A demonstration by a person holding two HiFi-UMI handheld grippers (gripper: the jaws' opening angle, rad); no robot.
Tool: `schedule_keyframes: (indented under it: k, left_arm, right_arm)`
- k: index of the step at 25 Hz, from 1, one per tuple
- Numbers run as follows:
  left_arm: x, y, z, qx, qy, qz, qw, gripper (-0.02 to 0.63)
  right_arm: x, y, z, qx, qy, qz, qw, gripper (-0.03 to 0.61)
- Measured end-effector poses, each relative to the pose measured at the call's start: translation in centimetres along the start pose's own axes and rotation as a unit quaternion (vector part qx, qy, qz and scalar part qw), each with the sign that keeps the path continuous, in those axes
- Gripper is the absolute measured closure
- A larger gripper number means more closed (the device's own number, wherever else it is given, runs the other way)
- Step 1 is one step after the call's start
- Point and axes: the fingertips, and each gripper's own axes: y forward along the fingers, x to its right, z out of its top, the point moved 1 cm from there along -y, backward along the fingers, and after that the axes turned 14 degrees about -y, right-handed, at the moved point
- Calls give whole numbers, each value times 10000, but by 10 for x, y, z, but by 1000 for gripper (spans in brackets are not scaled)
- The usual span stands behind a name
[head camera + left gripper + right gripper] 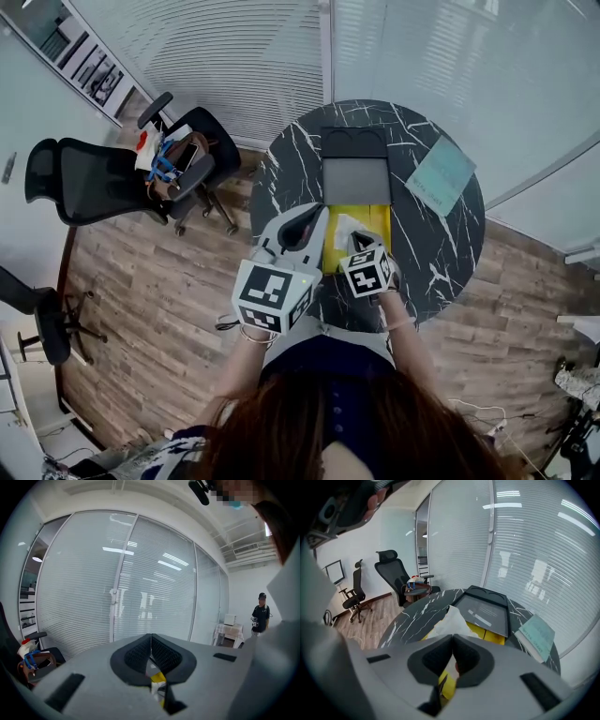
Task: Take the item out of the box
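A yellow box (377,223) lies open on the round black marble table (289,169), with its grey lid (356,181) folded back beyond it. A crumpled white paper item (344,228) rises out of the box. My right gripper (360,243) is at the box's near edge, and it looks shut on the white item (452,620), which spreads up just past the right gripper (453,639) jaw tips. My left gripper (307,225) is beside the box's left edge. In its own view the left gripper (151,641) is shut and aimed up at the window blinds.
A black tray (353,142) sits past the lid at the table's far side. A teal booklet (441,175) lies at the right. Two office chairs (84,178) (192,155) stand left of the table, one loaded with bags. A person (259,613) stands far off.
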Motion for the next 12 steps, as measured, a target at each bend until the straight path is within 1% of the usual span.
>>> schedule_keyframes:
  k: [7,12]
  left_arm:
    - [5,-13,1,71,30,-89,9999,588]
    - [11,-21,0,114,42,-152,9998,586]
  right_arm:
    - [10,-23,14,254,45,-395,9989,554]
    - [14,-39,20,395,76,-581,9975,554]
